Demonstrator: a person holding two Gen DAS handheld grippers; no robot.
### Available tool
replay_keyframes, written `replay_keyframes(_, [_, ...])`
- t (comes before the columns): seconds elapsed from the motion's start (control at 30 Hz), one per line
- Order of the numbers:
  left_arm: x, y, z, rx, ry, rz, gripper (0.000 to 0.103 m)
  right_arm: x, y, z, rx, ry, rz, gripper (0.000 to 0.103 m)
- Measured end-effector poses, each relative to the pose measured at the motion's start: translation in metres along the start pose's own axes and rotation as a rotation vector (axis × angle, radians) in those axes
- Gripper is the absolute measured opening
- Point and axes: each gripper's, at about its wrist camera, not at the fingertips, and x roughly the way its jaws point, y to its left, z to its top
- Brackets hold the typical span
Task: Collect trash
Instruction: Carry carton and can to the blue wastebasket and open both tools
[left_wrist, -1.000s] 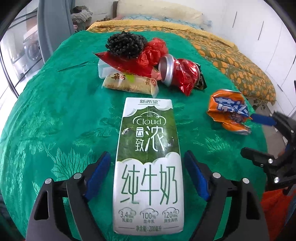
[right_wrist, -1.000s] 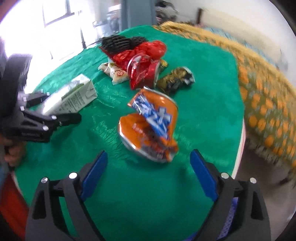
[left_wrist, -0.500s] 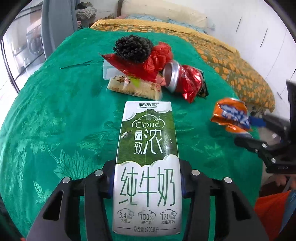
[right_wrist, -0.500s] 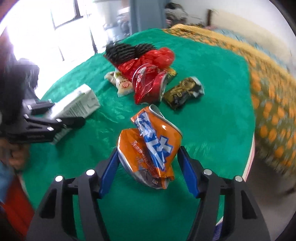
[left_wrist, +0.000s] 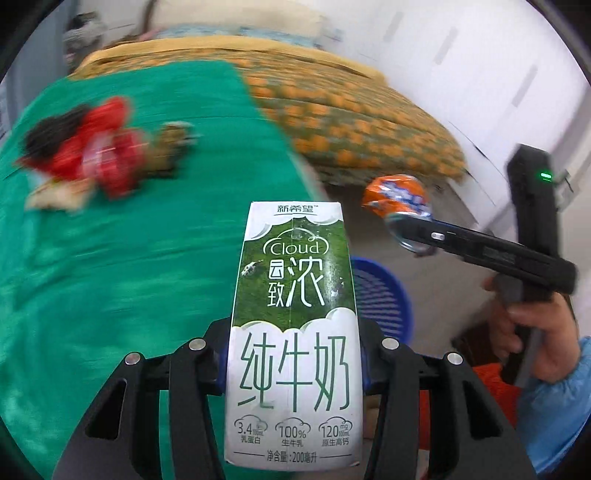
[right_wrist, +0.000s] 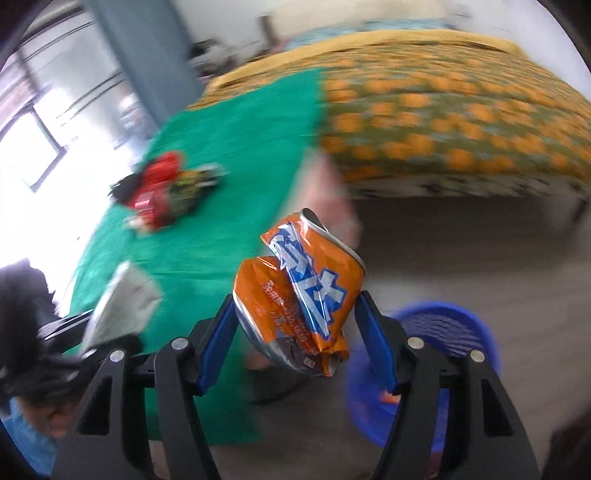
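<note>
The left gripper (left_wrist: 293, 369) clamps one milk carton (left_wrist: 293, 332) at lower centre of the left view, pads pressed on both its sides, and the carton stands up the middle of the frame. The right gripper (right_wrist: 295, 332) squeezes one crushed orange can (right_wrist: 301, 291) between its blue pads at lower centre of the right view. That same can (left_wrist: 397, 197) shows at centre right of the left view, carried by a hand (left_wrist: 539, 336) in a blue sleeve at the right edge.

One blue basket (left_wrist: 384, 295) sits on the floor just behind the carton's right side; in the right view it lies at lower right (right_wrist: 443, 325). One green cloth (left_wrist: 129, 258) fills the left half of the left view, and one blurred heap of leftover trash (left_wrist: 96, 155) lies at its upper left: a red can, red wrappers, a dark bundle, and a pale packet; the exact count is lost in blur. An orange-patterned bed (left_wrist: 351, 114) runs across the top.

A second ago both grippers stood wide open around carton and can, which lay on the cloth. Both things are now lifted off it and have swung toward the basket, which was not in view before.
</note>
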Motion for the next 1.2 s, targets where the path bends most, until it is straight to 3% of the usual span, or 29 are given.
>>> replay_keyframes(0.13, [0.035, -0.061, 0.003, 0.056, 0.049, -0.055, 0.048, -0.013, -0.065, -0.024, 0.111, -0.003, -0.127, 0.064])
replay_keyframes(0.27, [0.082, -0.102, 0.000, 0.077, 0.110, -0.087, 0.048, -0.017, -0.112, -0.046, 0.232, 0.014, -0.151, 0.064])
replay_keyframes(0.53, [0.165, -0.130, -0.007, 0.099, 0.196, -0.074, 0.049, -0.021, -0.151, -0.057, 0.334, 0.025, -0.162, 0.065])
replay_keyframes(0.7, [0.187, -0.133, -0.005, 0.109, 0.200, -0.060, 0.050, -0.020, -0.164, -0.055, 0.365, 0.018, -0.157, 0.067])
replay_keyframes(0.73, [0.190, -0.135, -0.005, 0.112, 0.197, -0.057, 0.050, -0.020, -0.165, -0.054, 0.372, 0.015, -0.155, 0.069])
replay_keyframes(0.77, [0.192, -0.136, -0.005, 0.116, 0.188, -0.046, 0.059, -0.020, -0.167, -0.053, 0.375, 0.012, -0.154, 0.072])
replay_keyframes(0.8, [0.195, -0.136, -0.005, 0.118, 0.181, -0.036, 0.076, -0.021, -0.167, -0.053, 0.380, 0.005, -0.151, 0.080])
replay_keyframes(0.83, [0.200, -0.137, -0.002, 0.115, 0.172, -0.027, 0.081, -0.023, -0.168, -0.052, 0.387, -0.007, -0.152, 0.081])
replay_keyframes(1.03, [0.192, -0.134, 0.010, 0.074, 0.145, -0.050, 0.086, -0.038, -0.173, -0.048, 0.401, -0.060, -0.179, 0.081])
replay_keyframes(1.2, [0.130, -0.140, 0.015, 0.091, 0.036, -0.112, 0.091, -0.048, -0.165, -0.039, 0.374, -0.120, -0.214, 0.085])
